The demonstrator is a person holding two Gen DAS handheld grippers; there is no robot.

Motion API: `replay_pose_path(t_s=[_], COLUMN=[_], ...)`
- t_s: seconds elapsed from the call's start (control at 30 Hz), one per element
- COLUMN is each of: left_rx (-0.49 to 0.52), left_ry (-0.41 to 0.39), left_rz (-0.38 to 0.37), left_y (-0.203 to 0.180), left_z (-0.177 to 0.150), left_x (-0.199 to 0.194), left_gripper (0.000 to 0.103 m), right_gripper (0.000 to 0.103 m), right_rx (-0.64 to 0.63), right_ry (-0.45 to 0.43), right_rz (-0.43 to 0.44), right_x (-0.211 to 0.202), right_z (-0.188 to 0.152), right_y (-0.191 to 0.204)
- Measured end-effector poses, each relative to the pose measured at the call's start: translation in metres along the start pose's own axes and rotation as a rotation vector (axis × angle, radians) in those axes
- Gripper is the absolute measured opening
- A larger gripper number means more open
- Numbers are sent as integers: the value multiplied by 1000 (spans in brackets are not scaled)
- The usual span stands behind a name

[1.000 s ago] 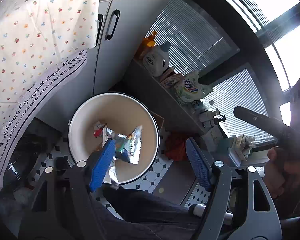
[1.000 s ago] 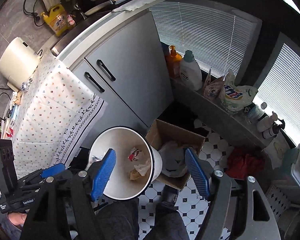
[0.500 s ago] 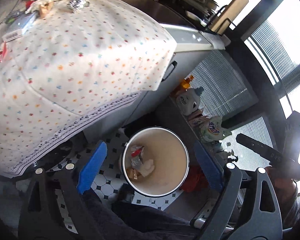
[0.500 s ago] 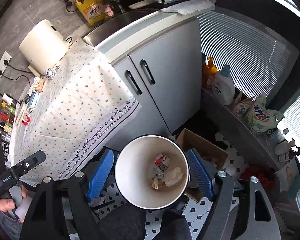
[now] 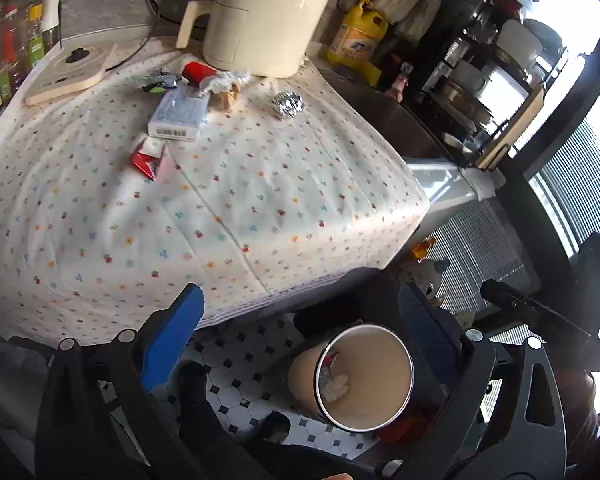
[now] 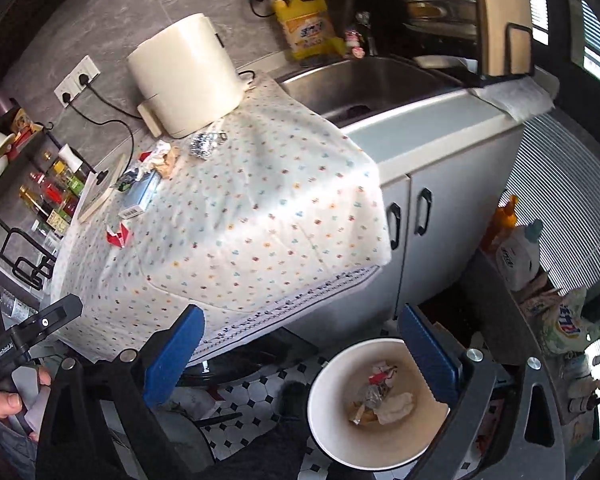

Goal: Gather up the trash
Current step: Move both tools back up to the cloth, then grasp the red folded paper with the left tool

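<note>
The white trash bin (image 5: pixel 380 364) stands on the tiled floor below the table and holds crumpled wrappers (image 6: pixel 380 394). On the flowered tablecloth (image 5: pixel 260 200) lie a foil ball (image 5: pixel 287 105), a red-and-white wrapper (image 5: pixel 150 158), a blue-white box (image 5: pixel 178 114) and crumpled wrappers (image 5: pixel 220 86). My left gripper (image 5: pixel 300 304) hangs over the table's near edge, its jaws opening with nothing between them. My right gripper (image 6: pixel 302 316) is also opening and empty, beside the bin (image 6: pixel 340 420). The foil ball (image 6: pixel 202 145) and red wrapper (image 6: pixel 118 234) show there too.
A cream appliance (image 5: pixel 260 16) and a yellow detergent bottle (image 5: pixel 358 40) stand at the back of the counter. A steel sink (image 6: pixel 360 84) lies right of the cloth, above grey cabinet doors (image 6: pixel 420 208). A low shelf with bottles (image 6: pixel 516 240) runs along the blinds.
Both grippers rose and tilted up from the bin toward the table top, and their jaws spread wider. The foil wrapper near the left fingers is no longer there.
</note>
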State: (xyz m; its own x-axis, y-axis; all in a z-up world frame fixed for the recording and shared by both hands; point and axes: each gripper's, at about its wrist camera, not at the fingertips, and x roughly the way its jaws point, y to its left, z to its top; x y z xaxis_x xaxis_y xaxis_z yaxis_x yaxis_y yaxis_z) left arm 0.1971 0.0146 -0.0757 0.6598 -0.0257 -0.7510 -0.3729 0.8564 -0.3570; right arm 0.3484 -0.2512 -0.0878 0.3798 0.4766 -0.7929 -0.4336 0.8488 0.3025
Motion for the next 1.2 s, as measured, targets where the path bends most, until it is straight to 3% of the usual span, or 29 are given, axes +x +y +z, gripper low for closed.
replay_pose_path(t_s=[0.37, 0.77, 1.0, 1.2], left_rx=[-65, -86, -88, -65], left_ry=[-86, -141, -149, -101], left_rz=[44, 54, 25, 3], left_y=[58, 117, 148, 163], left_z=[32, 67, 83, 99], left_x=[-31, -37, -18, 17], left_gripper=[97, 97, 97, 96], right_gripper=[95, 95, 95, 94], right_rx=[-106, -149, -149, -134], right_ry=[-3, 2, 0, 1], right_rz=[72, 75, 51, 17], right_x=[26, 61, 79, 98], right_z=[40, 66, 78, 86], right_y=[83, 147, 170, 180])
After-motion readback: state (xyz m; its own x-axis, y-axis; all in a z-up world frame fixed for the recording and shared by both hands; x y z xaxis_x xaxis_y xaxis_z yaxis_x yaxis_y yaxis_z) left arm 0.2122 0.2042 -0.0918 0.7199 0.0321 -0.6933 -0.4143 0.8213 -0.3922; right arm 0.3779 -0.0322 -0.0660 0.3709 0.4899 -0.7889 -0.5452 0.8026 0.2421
